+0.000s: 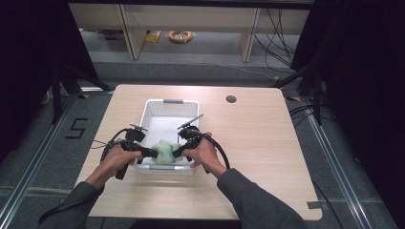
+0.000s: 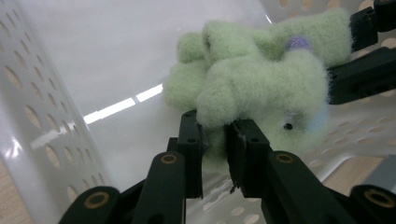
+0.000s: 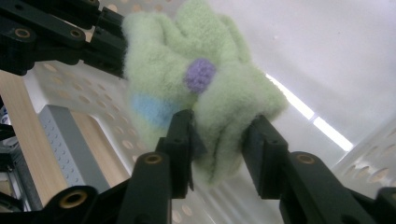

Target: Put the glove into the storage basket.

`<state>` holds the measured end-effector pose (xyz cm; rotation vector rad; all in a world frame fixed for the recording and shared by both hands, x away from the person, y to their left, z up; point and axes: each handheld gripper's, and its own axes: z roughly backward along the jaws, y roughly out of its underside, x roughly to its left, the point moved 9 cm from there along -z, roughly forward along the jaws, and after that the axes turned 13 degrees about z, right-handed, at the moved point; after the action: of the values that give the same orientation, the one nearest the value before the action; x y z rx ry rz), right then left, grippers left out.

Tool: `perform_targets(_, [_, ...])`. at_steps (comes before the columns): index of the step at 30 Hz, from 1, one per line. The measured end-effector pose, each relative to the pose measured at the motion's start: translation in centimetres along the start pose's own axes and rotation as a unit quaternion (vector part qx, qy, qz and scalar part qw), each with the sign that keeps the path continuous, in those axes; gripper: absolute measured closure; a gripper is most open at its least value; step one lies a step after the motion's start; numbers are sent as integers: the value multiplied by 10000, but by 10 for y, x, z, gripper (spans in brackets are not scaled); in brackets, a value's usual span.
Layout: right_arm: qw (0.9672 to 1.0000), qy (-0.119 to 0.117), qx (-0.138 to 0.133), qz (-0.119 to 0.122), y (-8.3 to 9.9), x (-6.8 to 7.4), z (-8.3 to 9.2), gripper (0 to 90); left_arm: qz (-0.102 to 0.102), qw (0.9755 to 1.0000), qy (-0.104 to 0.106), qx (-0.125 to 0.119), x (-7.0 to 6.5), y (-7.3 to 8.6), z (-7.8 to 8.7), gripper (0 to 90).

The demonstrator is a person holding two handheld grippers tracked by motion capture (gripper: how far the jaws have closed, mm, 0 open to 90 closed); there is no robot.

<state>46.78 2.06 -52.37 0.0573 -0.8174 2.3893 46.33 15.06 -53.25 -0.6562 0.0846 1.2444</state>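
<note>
A pale green plush piece (image 1: 165,151) with a purple dot and a blue patch hangs inside the near end of a white perforated basket (image 1: 172,101). My left gripper (image 1: 152,152) comes in from the left and is shut on a lower fold of the plush piece (image 2: 261,79); in the left gripper view its jaws (image 2: 215,135) pinch the fluff tightly. My right gripper (image 1: 175,153) holds the opposite side. Its jaws (image 3: 219,140) stand wider, with a thick lobe of the plush piece (image 3: 219,88) filling the gap and touching both pads.
The basket stands in the middle of a light wooden table (image 1: 258,143). A round cable hole (image 1: 231,99) lies at the table's back right. Dark floor and shelving (image 1: 191,24) lie beyond the far edge. Bare tabletop extends to the right of the basket.
</note>
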Motion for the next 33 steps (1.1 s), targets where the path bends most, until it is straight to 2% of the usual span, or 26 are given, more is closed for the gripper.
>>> perform_targets(1, [9999,7,60,95,1,0,0,614,-25,10000,-45,-4,1,0,0,745])
perform_targets(4, [9997,33,186,133,2,1,1,585,-37,9999,-97,20,2,0,-1,741])
perform_targets(6, [9998,46,168,119,0,1,2,550,-86,9999,-112,89,2,0,0,727])
perform_targets(8, [9997,37,241,103,0,1,3,507,-61,9998,-166,-11,3,-3,-1,719])
perform_targets(10, [9998,126,140,70,-3,1,8,496,-65,9996,-262,-99,0,-5,-2,676])
perform_targets(12, [9998,135,135,56,-4,1,9,481,-129,9995,-292,-79,-1,-5,-2,671])
perform_targets(13, [9999,82,139,-2,-5,1,12,440,-142,9993,-322,-79,-2,-5,-2,671])
perform_targets(14, [9998,171,72,56,-8,-1,15,450,-106,9991,-385,-110,-2,-6,-2,630])
perform_targets(16, [9998,190,31,63,-10,-2,17,457,-72,9992,-382,-133,-2,-7,-1,603])
perform_targets(18, [9998,176,-14,79,-11,-2,20,455,-126,9989,-415,-151,-2,-8,0,605])
perform_targets(23, [9999,94,-100,100,-11,-2,26,453,-12,9988,-427,-249,-2,-11,5,555])
perform_targets(25, [9998,67,-137,120,-12,-2,29,452,-80,9985,-453,-294,-2,-12,9,543])
perform_targets(29, [9997,49,-209,131,-12,-2,35,447,-17,9983,-423,-405,-6,-14,16,511])
perform_targets(33, [9996,42,-243,147,-10,-5,39,440,-88,9978,-389,-522,-12,-15,22,490])
